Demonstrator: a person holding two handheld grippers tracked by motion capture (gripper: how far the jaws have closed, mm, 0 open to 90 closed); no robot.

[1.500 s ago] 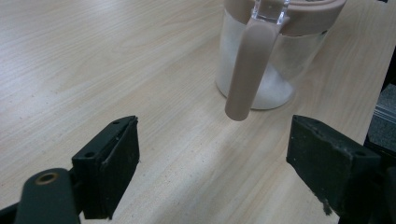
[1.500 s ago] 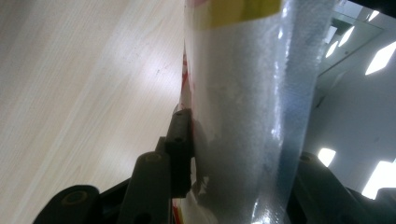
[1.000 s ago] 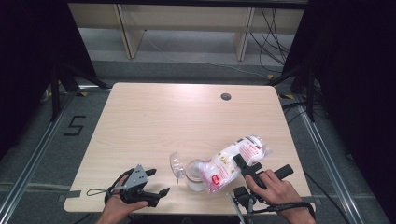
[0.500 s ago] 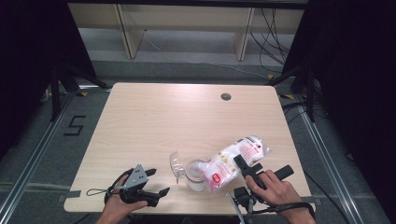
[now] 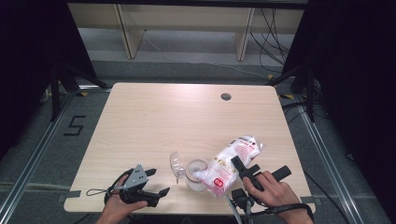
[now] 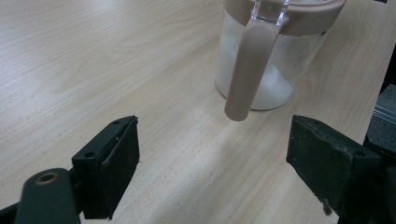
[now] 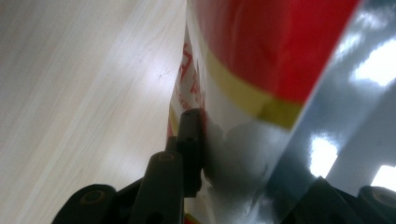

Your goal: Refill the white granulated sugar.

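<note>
bag: we see a white plastic bag with red print and a red label (image 5: 228,164) held tilted over the near right part of the pale wooden table (image 5: 187,116), its lower end at the mouth of the jar.
jar: a clear round plastic jar with a beige rim and beige handle (image 5: 196,173) stands upright near the table's front edge, with white grains in its bottom; its clear lid (image 5: 176,164) stands flipped up on the left side.
right gripper: the right gripper (image 5: 243,169) has the bag between its jaws; they have just been closing, and in the right gripper view we see a black pad (image 7: 191,140) pressed into the bag's glossy film.
left gripper: the left gripper (image 5: 156,183) rests low at the front left of the table, its jaws wide apart with nothing between them; in the left gripper view they point at the jar's handle (image 6: 250,65), which hangs well ahead of the pads.
</note>
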